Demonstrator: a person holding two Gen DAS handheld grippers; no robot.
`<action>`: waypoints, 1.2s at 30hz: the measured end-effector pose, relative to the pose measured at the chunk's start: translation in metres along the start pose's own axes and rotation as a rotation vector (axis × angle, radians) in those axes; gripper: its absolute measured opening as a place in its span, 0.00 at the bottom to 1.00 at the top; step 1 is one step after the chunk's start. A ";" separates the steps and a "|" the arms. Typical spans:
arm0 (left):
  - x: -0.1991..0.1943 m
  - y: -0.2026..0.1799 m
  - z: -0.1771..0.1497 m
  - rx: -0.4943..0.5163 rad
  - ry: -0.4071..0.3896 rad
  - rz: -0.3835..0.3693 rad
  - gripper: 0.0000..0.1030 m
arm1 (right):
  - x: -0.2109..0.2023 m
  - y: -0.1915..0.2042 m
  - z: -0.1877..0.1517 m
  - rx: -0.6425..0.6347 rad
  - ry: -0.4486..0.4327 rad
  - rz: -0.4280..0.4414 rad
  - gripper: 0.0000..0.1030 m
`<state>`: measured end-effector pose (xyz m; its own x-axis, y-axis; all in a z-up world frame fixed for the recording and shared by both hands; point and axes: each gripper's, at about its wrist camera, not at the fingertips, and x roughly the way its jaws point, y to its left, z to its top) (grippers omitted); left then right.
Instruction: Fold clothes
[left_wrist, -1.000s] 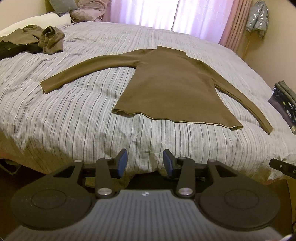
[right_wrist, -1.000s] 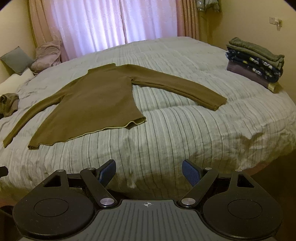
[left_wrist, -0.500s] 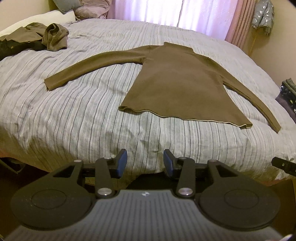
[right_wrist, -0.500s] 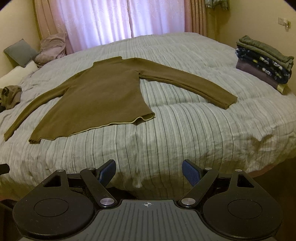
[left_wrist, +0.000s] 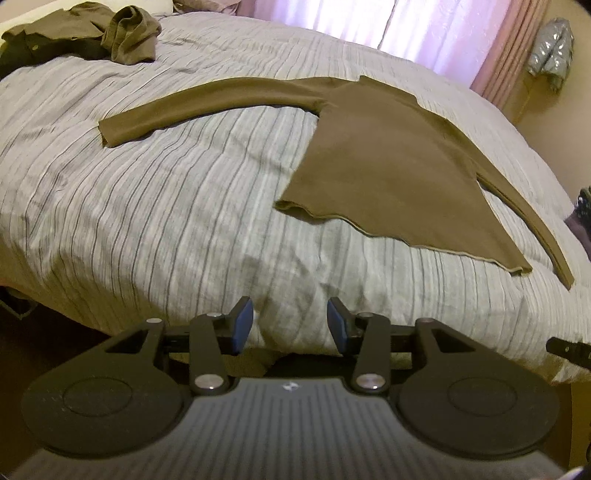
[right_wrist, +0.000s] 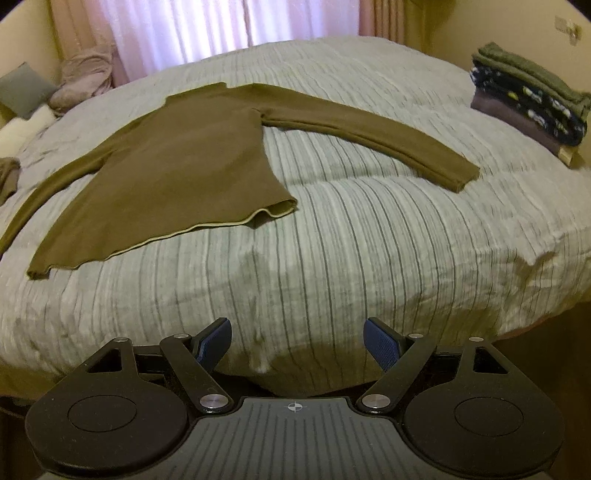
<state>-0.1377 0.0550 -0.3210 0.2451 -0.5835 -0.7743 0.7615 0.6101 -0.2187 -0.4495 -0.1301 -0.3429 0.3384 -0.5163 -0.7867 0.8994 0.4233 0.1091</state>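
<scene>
An olive-brown long-sleeved top (left_wrist: 384, 155) (right_wrist: 177, 162) lies flat on the striped grey bedspread (left_wrist: 166, 221) (right_wrist: 369, 240), both sleeves spread out to the sides, hem toward me. My left gripper (left_wrist: 290, 325) hovers open over the bed's near edge, below and left of the hem, with nothing between its blue pads. My right gripper (right_wrist: 297, 341) is open wider, also empty, over the near edge to the right of the hem corner (right_wrist: 280, 208).
A stack of folded clothes (right_wrist: 528, 103) sits at the bed's far right. Crumpled olive and dark garments (left_wrist: 92, 33) lie at the far left. Pillows (right_wrist: 55, 92) and pink curtains (right_wrist: 221, 26) are behind the bed.
Both grippers have moved forward and down toward the bed, so the top and bedspread look larger and nearer. The jaws stand as before.
</scene>
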 end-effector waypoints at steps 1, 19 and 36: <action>0.002 0.004 0.003 -0.007 -0.006 -0.008 0.38 | 0.003 -0.003 0.001 0.015 0.004 0.003 0.79; 0.068 0.038 0.058 -0.180 -0.042 -0.190 0.38 | 0.066 -0.086 0.052 0.551 -0.060 0.441 0.79; 0.149 0.058 0.074 -0.345 0.036 -0.391 0.02 | 0.149 -0.103 0.077 0.629 0.044 0.583 0.02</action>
<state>-0.0124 -0.0364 -0.4046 -0.0432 -0.7879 -0.6143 0.5482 0.4953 -0.6739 -0.4704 -0.3075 -0.4243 0.7947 -0.3099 -0.5220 0.5760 0.1135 0.8095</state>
